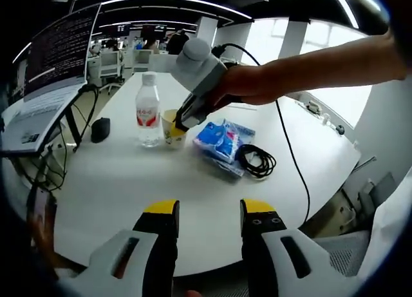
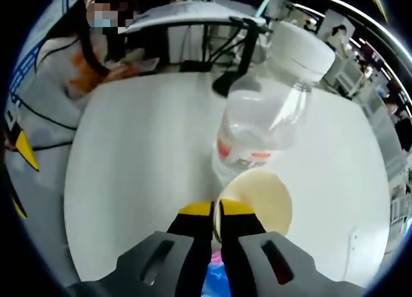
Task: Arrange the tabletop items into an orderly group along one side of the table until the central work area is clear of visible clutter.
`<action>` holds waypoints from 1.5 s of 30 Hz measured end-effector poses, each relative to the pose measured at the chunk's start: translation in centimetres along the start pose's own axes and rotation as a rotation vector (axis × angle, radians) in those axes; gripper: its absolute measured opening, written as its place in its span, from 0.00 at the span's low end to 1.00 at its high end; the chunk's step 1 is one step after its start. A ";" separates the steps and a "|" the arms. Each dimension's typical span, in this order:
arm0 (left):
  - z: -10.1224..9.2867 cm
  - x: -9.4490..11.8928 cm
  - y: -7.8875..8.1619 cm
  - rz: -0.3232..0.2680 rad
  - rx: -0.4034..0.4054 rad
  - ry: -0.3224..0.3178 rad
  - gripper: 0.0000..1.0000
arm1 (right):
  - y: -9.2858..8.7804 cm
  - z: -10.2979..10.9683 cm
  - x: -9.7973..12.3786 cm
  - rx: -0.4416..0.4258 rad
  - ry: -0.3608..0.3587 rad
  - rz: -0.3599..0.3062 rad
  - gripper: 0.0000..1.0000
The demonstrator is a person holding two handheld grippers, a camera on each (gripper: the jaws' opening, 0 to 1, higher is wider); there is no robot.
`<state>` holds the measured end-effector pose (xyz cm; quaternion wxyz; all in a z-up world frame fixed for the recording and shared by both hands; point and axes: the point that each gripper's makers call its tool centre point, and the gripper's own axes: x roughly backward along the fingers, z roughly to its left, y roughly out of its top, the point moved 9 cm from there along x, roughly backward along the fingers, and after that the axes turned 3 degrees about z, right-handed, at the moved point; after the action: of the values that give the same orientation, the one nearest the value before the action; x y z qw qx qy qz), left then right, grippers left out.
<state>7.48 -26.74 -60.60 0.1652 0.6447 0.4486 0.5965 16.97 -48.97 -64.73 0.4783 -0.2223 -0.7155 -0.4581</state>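
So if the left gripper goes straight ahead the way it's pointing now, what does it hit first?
Bare table first, as far as this shows. Further along, the left gripper would probably meet the blue pack or the cup that the right gripper is pinching; depth is hard to judge.

My clear water bottle [image 1: 148, 113] stands upright on the white table [image 1: 129, 181], white cap on, red label around its middle. A small cream paper cup [image 1: 172, 131] sits upright, touching it. Just beside lies a blue tissue pack [image 1: 221, 142], then a coiled black cable [image 1: 256, 160].
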 end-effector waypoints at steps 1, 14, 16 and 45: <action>0.0 0.0 0.0 0.000 0.001 -0.001 0.36 | 0.0 0.0 0.0 0.002 -0.001 0.002 0.02; -0.1 -0.1 -0.1 0.000 0.002 -0.008 0.36 | -0.3 -0.5 0.8 -0.005 -0.026 -0.018 0.11; -0.1 -0.1 -0.2 0.001 0.003 -0.010 0.36 | -0.4 -0.3 1.0 0.001 -0.032 -0.015 0.12; -1.6 -0.5 -0.5 0.022 -0.014 -0.051 0.36 | -2.8 0.7 3.8 -0.040 -0.085 -0.119 0.19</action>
<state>5.88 -27.42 -60.92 0.1744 0.6634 0.4331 0.5848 12.84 -50.11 -62.67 0.4147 -0.2081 -0.7378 -0.4902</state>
